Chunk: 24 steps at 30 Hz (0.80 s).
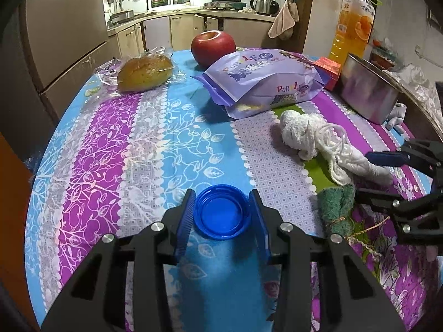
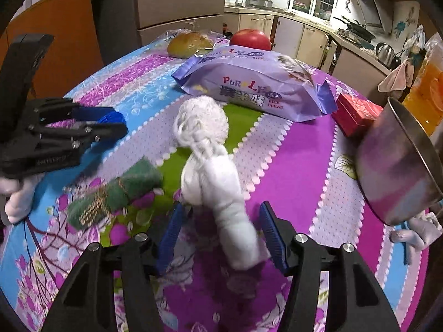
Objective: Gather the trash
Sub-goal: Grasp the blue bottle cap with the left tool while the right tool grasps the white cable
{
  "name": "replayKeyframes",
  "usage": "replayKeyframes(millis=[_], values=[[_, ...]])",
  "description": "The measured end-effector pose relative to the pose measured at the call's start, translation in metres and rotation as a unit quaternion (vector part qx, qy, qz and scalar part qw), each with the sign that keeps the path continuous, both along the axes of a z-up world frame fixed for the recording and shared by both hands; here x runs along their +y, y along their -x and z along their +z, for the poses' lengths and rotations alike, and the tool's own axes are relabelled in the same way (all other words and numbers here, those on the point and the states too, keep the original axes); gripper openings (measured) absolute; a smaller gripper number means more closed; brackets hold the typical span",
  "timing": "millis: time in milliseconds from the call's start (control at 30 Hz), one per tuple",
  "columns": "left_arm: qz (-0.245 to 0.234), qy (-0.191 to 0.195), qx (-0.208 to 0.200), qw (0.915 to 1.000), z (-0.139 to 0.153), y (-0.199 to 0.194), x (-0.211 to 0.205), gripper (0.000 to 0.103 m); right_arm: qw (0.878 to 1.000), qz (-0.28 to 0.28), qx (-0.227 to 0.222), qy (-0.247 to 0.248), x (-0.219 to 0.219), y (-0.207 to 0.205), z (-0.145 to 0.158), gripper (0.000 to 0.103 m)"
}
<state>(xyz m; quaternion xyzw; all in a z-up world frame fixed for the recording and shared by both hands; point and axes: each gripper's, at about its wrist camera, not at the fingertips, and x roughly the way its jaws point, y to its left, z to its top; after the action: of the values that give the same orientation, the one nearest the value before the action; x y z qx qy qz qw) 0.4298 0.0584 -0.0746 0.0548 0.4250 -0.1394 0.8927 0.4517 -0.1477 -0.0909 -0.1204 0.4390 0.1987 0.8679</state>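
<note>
Left tongs [image 1: 221, 215] clamping blue cap [image 1: 220, 215], right tongs [image 2: 221, 235] open astride white rag [image 2: 218, 193], bare tablecloth [image 1: 110, 152] leftward

Trash on the patterned table

Blue bottle cap [image 1: 220, 212] lies open side up near the table's [image 1: 155, 144] near edge; white rag bundle [image 2: 210, 171] lies lengthwise beside green tied cloth [image 2: 116, 193].

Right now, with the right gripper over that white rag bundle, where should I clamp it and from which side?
Clamp the white rag bundle on its narrow rolled tail, from above. That end lies between the right gripper pads, thin enough to fit; the fluffy head near the purple bread bag looks too bulky, and its loose strings may slip. The pads flank the tail without clearly pressing yet.
</note>
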Motion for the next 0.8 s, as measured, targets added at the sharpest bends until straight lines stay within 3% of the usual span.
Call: replayKeyframes(millis=[100,200,567,800], values=[[0.001,-0.006,-0.001,1.0,0.0,0.0,-0.002,0.038,1.0,-0.006,0.001,-0.014,-0.002,0.003,-0.001,0.038],[0.007,-0.014,-0.004,0.9999,0.0,0.0,-0.003,0.038,0.999,-0.026,-0.01,-0.024,-0.007,0.014,0.0,0.026],[0.04,-0.026,-0.028,0.9985,0.013,0.023,-0.008,0.038,0.985,-0.098,-0.071,-0.125,-0.048,0.11,0.021,0.026],[0.054,-0.022,-0.106,0.9927,0.058,0.101,-0.03,0.038,0.97,-0.131,-0.137,-0.152,-0.063,0.184,0.053,0.026]])
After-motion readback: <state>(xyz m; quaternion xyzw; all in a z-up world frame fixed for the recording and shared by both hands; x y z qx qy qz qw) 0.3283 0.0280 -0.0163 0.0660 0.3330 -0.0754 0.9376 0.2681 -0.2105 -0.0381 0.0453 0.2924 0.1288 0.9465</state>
